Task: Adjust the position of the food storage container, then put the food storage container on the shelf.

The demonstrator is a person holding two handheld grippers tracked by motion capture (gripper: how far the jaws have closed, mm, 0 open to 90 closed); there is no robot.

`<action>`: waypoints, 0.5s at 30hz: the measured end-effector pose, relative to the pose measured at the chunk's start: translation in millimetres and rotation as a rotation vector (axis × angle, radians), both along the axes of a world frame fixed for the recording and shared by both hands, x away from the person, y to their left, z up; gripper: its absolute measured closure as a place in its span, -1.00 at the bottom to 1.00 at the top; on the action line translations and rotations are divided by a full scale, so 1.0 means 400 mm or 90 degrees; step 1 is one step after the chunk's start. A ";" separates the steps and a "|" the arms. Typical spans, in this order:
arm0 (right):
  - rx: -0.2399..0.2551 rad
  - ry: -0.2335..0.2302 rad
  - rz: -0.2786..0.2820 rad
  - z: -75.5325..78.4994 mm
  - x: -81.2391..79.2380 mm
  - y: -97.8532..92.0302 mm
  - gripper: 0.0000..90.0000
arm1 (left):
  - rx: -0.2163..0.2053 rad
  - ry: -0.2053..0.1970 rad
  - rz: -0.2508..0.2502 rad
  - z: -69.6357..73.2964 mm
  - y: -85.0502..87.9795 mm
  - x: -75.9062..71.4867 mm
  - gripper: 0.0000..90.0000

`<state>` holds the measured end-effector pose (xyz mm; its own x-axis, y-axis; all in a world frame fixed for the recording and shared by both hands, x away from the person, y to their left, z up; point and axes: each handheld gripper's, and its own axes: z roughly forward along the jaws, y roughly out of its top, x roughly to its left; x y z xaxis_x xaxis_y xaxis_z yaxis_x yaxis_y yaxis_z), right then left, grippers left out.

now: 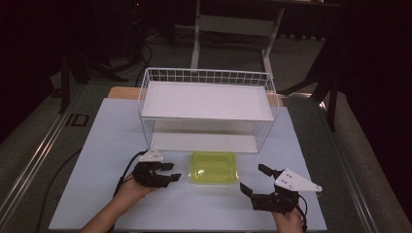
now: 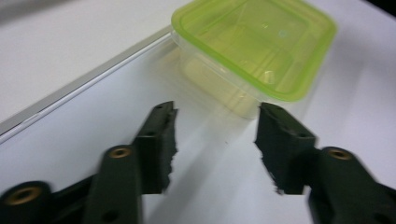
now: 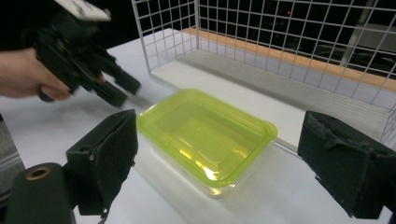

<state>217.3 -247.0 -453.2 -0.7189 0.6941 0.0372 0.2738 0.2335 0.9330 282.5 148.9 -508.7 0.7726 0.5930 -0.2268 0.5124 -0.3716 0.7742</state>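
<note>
A clear plastic container with a lime-green lid (image 1: 214,167) (image 2: 257,42) (image 3: 201,135) sits on the white table near its front, just before the wire rack. My left gripper (image 1: 171,173) (image 2: 217,112) (image 3: 122,91) is to the left of the container, pointing at it, open with nothing between its jaws; its tips stop a little short of the container's near corner. My right gripper (image 1: 254,178) (image 3: 219,126) is at the container's right front, open wide and aimed at it, its pads (image 3: 107,158) clear of the lid.
A white wire rack (image 1: 206,73) (image 3: 280,28) with a white shelf board (image 1: 206,99) stands behind the container, its lower level open toward me. The white table sheet (image 1: 111,136) has bare room at left and right. A desk frame (image 1: 233,24) stands beyond.
</note>
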 end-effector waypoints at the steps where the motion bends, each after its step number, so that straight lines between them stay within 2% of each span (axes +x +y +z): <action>1: -0.005 0.002 0.000 0.000 0.000 0.001 -0.74 | -0.007 -0.002 0.001 0.008 0.008 -0.008 -0.12; 3: -0.005 0.001 0.003 0.001 0.001 0.003 -0.75 | -0.022 -0.005 0.000 0.024 0.021 -0.022 -0.22; 7: -0.017 0.001 0.000 0.008 0.001 0.007 -0.75 | -0.048 -0.020 0.001 0.064 0.028 -0.047 -0.61; 10: -0.033 -0.022 -0.013 0.020 -0.002 0.014 -0.75 | -0.058 -0.028 0.005 0.099 0.020 -0.058 -0.67; 11: -0.033 -0.022 -0.013 0.020 -0.002 0.014 -0.75 | -0.058 -0.028 0.005 0.099 0.020 -0.058 -0.67; 12: -0.011 -0.029 -0.011 0.030 -0.003 0.015 -0.73 | -0.054 -0.037 0.006 0.119 0.009 -0.064 -0.67; 15: -0.019 -0.029 -0.011 0.041 -0.001 0.020 -0.69 | -0.061 -0.034 0.003 0.133 -0.003 -0.066 -0.75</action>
